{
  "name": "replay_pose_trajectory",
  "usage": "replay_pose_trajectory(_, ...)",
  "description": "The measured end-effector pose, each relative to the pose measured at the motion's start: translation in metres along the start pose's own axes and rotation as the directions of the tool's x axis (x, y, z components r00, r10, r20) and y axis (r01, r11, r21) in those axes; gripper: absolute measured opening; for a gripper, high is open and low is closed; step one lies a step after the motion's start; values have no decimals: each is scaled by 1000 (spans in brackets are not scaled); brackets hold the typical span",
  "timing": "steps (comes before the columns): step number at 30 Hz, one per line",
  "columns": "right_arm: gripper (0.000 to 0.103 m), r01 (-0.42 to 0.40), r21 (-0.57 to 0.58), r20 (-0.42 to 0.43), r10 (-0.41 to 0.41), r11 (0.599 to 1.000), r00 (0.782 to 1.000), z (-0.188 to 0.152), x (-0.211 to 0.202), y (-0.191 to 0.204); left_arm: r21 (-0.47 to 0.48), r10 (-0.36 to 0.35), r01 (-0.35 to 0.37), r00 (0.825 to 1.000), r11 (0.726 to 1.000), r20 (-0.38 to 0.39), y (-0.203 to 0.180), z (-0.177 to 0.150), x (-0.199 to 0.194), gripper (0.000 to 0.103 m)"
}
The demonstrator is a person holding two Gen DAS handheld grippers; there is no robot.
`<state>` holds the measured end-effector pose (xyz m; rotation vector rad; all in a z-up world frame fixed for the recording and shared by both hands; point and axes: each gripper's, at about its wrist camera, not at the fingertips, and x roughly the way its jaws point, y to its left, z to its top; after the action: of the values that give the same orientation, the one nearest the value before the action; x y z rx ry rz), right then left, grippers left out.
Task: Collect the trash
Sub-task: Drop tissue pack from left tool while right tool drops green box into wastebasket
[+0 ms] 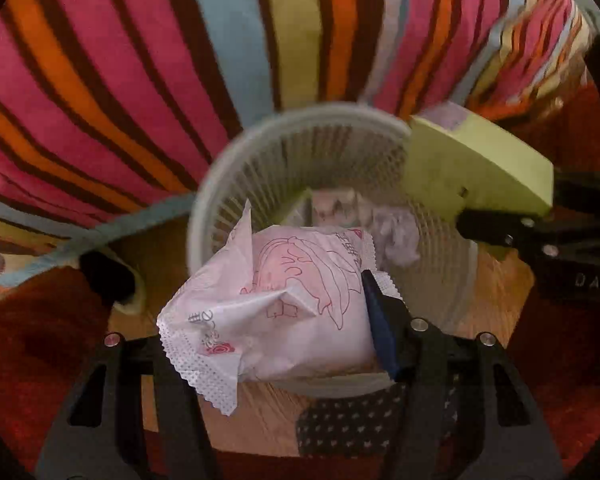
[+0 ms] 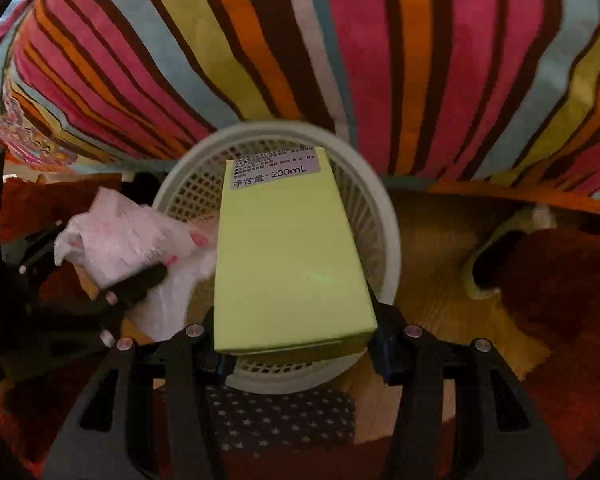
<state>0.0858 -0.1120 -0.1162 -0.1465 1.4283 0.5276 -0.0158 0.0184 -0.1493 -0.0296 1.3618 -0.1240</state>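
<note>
A white mesh wastebasket point(image 1: 236, 152) point(image 2: 376, 216) stands on the wood floor below both grippers. My left gripper point(image 1: 276, 320) is shut on a white snack wrapper with red line drawing point(image 1: 296, 300), held over the basket's near rim. My right gripper point(image 2: 294, 344) is shut on a pale green 200 mL carton point(image 2: 288, 256), held over the basket's opening. The carton point(image 1: 472, 168) and right gripper show at the right of the left wrist view. The wrapper point(image 2: 128, 236) and left gripper show at the left of the right wrist view. Crumpled paper point(image 1: 396, 236) lies inside the basket.
A bed with a striped cover point(image 1: 140, 60) point(image 2: 420, 60) rises right behind the basket. A dark cloth with white stars point(image 1: 356, 424) point(image 2: 284, 420) lies on the wood floor in front of it. A pale green slipper point(image 2: 484, 256) and red rug point(image 2: 560, 300) sit to the right.
</note>
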Motion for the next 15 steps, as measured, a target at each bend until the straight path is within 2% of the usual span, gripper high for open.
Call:
replay_pose_trajectory(4,51,4,-26,3,-4,1000,1000,-1,8,9,31,19,-19,1000,999,-9,-2,4,2,58)
replay_pose_trajectory(7,53,13,-43,14,-13,999,1000,-1,7,11,38,21,-20,999,999,-38,-7,4,7,62)
replay_pose_trajectory(8,54,20,-48,16,-19,999,1000,-2,6,10,39,26,-24,999,999,-44,-7,4,9,65)
replay_pose_trajectory(9,54,27,-52,17,-26,998,1000,0,7,11,42,35,-33,998,999,-49,-8,4,10,73)
replay_pose_trajectory(10,54,31,-53,18,-30,998,999,-18,9,6,44,40,-38,998,998,-49,-8,4,10,76)
replay_pose_trajectory(12,59,43,-49,15,-42,998,999,-21,10,5,43,43,-41,998,998,-48,-9,3,10,76)
replay_pose_trajectory(13,67,45,-44,17,-44,998,999,-23,10,4,42,49,-47,998,998,-49,-9,4,11,80)
replay_pose_trajectory(15,67,50,-33,29,-49,998,998,-24,10,1,38,55,-53,997,998,-59,-9,3,13,84)
